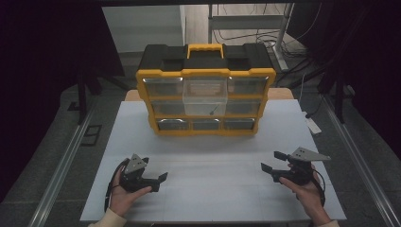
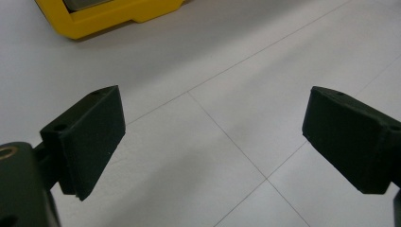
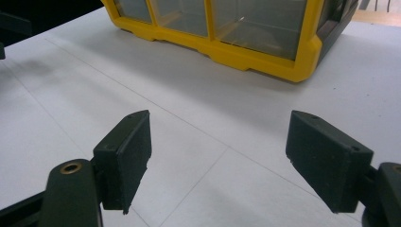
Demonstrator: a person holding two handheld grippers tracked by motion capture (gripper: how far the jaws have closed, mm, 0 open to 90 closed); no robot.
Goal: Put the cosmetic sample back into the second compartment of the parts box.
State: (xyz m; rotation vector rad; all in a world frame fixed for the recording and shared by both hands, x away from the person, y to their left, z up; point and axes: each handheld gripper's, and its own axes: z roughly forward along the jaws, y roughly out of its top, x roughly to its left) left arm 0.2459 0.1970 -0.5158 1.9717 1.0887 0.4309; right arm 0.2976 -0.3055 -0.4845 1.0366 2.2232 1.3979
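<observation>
Both hand-held grippers, left [image 1: 160, 181] and right [image 1: 269, 161], rest released on the bench [image 1: 213, 189]; high view alone shows the organizer's [image 1: 206, 97] pulled-out middle drawer [image 1: 204, 101].

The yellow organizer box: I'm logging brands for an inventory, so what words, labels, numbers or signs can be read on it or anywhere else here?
None can be read.
Yellow organizer box: no legible brand or label on its frame, handle or clear drawers.
White table: blank, only thin seam lines.
Left gripper and right gripper: no markings.
</observation>
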